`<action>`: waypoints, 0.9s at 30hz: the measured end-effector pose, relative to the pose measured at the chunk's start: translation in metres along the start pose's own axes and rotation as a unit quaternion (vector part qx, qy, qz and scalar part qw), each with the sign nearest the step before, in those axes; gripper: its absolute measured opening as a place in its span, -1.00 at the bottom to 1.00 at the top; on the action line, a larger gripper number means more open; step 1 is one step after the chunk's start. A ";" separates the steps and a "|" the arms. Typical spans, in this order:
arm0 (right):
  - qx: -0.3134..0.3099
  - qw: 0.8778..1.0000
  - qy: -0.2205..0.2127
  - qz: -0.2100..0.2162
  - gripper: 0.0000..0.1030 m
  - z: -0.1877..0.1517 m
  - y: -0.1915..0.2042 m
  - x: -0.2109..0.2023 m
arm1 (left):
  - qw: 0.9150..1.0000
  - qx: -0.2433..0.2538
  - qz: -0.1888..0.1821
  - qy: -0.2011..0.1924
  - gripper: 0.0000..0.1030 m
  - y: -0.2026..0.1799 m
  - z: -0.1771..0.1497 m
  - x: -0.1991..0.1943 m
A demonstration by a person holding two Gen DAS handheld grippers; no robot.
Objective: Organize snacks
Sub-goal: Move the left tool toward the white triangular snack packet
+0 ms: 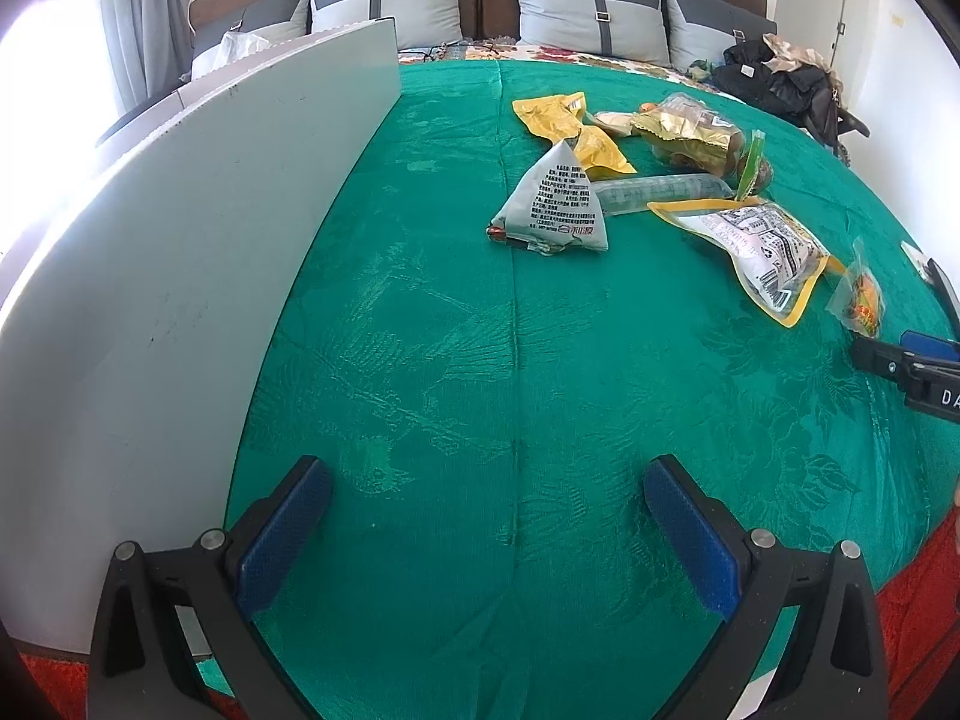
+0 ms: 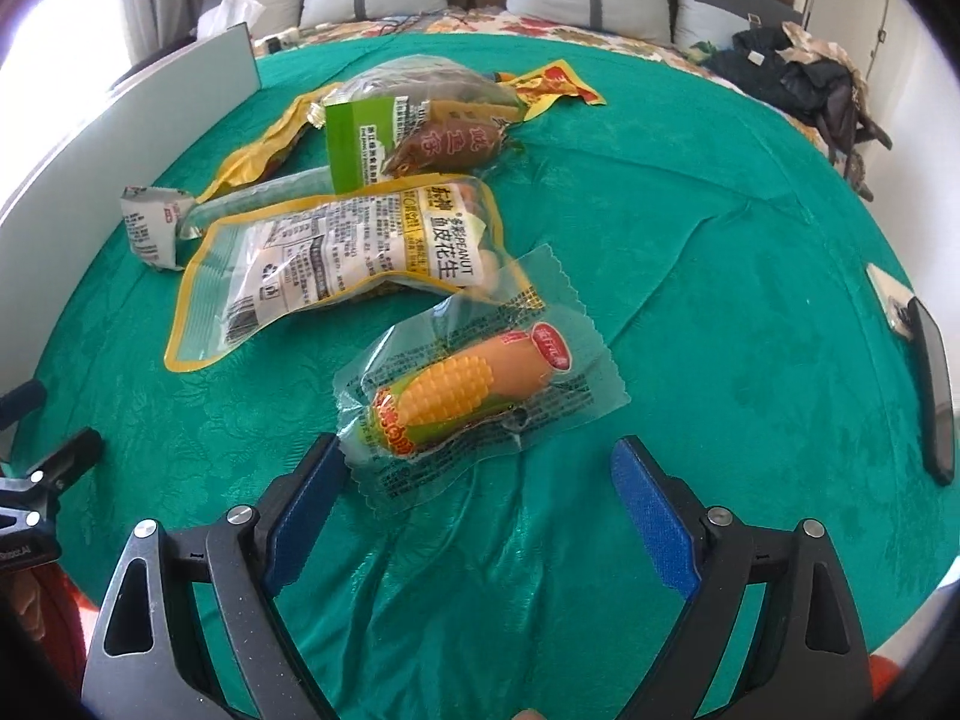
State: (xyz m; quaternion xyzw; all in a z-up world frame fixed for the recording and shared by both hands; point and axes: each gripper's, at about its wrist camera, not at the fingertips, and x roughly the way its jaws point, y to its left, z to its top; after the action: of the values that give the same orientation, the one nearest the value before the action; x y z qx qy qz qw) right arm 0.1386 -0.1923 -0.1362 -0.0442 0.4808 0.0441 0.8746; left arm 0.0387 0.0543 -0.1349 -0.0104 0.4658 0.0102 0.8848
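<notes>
The right tongs [image 2: 474, 516] stand wide open and empty, blue pads spread, low over the green bedspread [image 2: 720, 240]. Straight ahead of them, its near corner almost against the left-hand pad, lies a clear-wrapped corn-shaped snack [image 2: 474, 396], angled with its red-capped end pointing away to the right. This looks like the next pick: it is the loose piece nearest the open jaws and lies apart from the heap, so it can be closed on without dragging neighbours.

Just beyond it is a yellow-bordered peanut pouch [image 2: 336, 276], back label up, one corner overlapping the corn snack's wrapper edge. Further ahead sits a green-labelled bag [image 2: 384, 132] with dark contents, touching the pouch's far edge, and a yellow wrapper [image 2: 558, 81] behind that. To the far left of the pile lies a small grey folded packet [image 2: 150, 222].

The left tongs [image 1: 486, 516] are likewise open and hold nothing, hovering over bare bedspread well short of the snacks, which lie ahead and to their right. Close on their left stands a white panel [image 1: 180, 240], seemingly the wall of a container, though its inside is hidden. If so, that is probably where the snacks are meant to go, and the left tongs wait beside it.

A dark phone-like slab [image 2: 933, 384] lies to the far right of the right tongs, clear of the work.
</notes>
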 end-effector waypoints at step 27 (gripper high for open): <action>0.051 0.997 -0.053 -0.015 0.81 -0.039 -0.045 -0.022 | 0.999 0.009 -0.045 0.011 0.98 -0.012 0.075 0.008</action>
State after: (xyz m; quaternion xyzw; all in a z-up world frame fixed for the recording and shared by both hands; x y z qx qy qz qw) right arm 0.0994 -0.2425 -0.1368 -0.0044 0.4350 0.0086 0.9004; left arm 0.1053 0.0449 -0.0988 -0.0237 0.4746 -0.0339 0.8793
